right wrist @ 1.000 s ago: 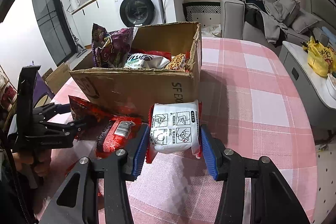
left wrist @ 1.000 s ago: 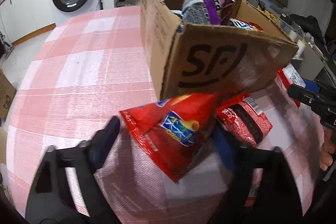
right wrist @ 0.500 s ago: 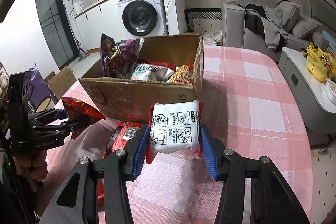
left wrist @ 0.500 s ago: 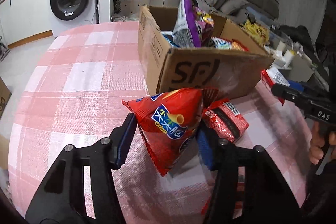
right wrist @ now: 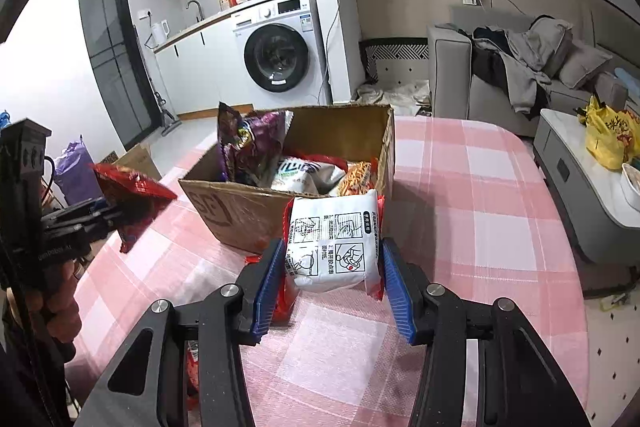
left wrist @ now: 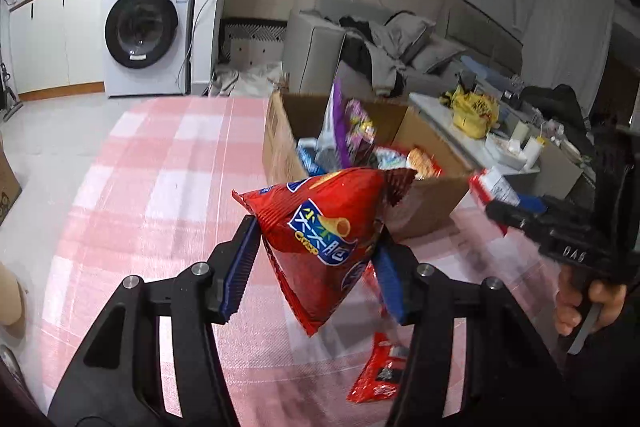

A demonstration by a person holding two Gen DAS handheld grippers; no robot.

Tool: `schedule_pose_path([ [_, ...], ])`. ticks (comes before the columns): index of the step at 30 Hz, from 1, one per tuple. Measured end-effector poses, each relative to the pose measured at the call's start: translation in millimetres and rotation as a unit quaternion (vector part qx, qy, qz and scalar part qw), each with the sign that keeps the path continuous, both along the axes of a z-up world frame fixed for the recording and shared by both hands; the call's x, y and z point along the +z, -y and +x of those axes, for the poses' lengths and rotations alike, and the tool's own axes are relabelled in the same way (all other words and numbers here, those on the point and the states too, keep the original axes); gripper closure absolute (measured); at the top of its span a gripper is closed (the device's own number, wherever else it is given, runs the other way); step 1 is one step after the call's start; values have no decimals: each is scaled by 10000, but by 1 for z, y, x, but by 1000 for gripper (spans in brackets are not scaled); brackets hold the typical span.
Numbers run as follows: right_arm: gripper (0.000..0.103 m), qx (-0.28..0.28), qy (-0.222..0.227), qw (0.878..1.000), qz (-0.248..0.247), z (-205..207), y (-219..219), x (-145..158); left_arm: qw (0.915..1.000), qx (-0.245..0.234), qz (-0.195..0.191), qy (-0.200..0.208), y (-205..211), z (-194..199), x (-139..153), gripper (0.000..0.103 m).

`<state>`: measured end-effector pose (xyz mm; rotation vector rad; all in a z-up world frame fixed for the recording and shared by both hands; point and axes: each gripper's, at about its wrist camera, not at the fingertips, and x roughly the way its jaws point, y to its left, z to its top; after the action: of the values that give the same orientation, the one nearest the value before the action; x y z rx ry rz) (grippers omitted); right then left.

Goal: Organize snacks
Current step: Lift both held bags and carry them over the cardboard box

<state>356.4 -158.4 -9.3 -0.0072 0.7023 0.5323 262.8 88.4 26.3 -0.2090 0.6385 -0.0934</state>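
Each camera is sitting just behind its own gripper, looking forward and down along the fingers, close over the checked table (left wrist: pixel 152 187). Both are taking in the cardboard box (left wrist: pixel 428 203) (right wrist: pixel 248 211), the washing machine (left wrist: pixel 144 31) (right wrist: pixel 280 51) and each other's gripper.

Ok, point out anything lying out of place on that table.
One red snack packet lies loose on the checked tablecloth, below the left claw, outside the cardboard box. In the box, a purple bag sticks up above the rim. Nothing looks spilled or torn.
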Motion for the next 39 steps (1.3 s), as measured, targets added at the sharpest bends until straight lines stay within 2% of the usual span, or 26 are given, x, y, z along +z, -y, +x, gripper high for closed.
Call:
schedule_pose_path([
  [11,54,41,119,9991,404,-2,4,14,9996,108,11,261,-3,-9,50,51],
  [21,54,39,219,9983,539,13,1,36,9993,167,42,340,-2,17,73,51],
  [28,54,42,227,9985,500,28,-9,47,9994,199,69,290,2,49,72,51],
  [39,54,146,94,9992,355,48,-29,44,9993,310,152,147,-3,94,56,51],
])
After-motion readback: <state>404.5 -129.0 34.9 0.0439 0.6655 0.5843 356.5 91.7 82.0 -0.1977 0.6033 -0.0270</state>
